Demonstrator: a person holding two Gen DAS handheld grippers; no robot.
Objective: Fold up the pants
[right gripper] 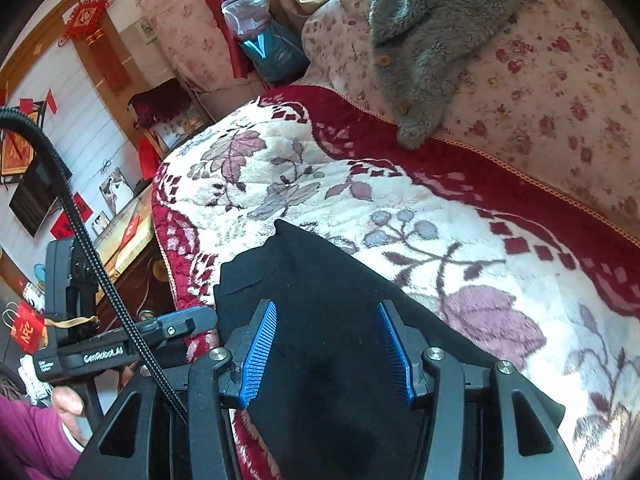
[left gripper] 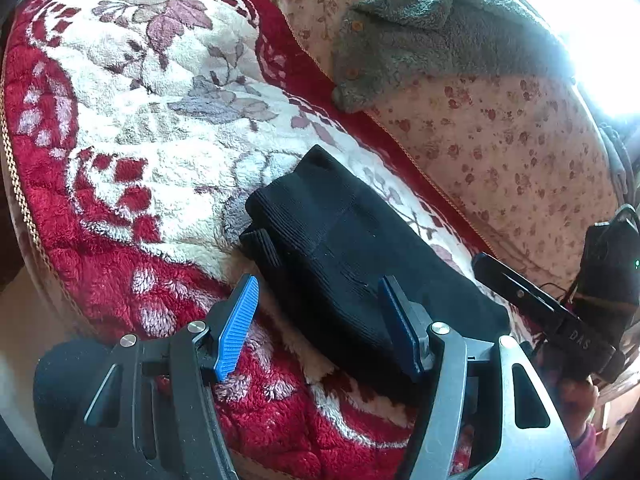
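- Left wrist view, nearest: the left gripper (left gripper: 316,316) stands with jaws spread wide and nothing between them. One blue pad (left gripper: 236,328) hangs over the red border of the blanket; the other sits over the near end of the pants.
- Right wrist view, nearest: the right gripper (right gripper: 326,346) is likewise spread wide and empty, poised directly over the pants with dark cloth showing between its pads. Whether the pads touch the cloth cannot be determined.
- Middle ground: the black ribbed knit pants (left gripper: 340,248) lie in a compact bundle on the red-and-cream floral plush blanket (left gripper: 132,112), near its front edge. A ribbed cuff or waistband (left gripper: 260,246) protrudes at the left side.
- Handling, as judged: the knit appears soft, light and limp; it will sag and drape. It should not slip on ribbed pads, but it may drag on the plush pile.
- Grip points, as judged: take the doubled ribbed edge or an outer corner, one gripper per corner, pinching all layers.
- Far ground: a grey fleece garment with buttons (right gripper: 432,36) lies on the rose-print bedding (left gripper: 520,152), well apart from the pants.
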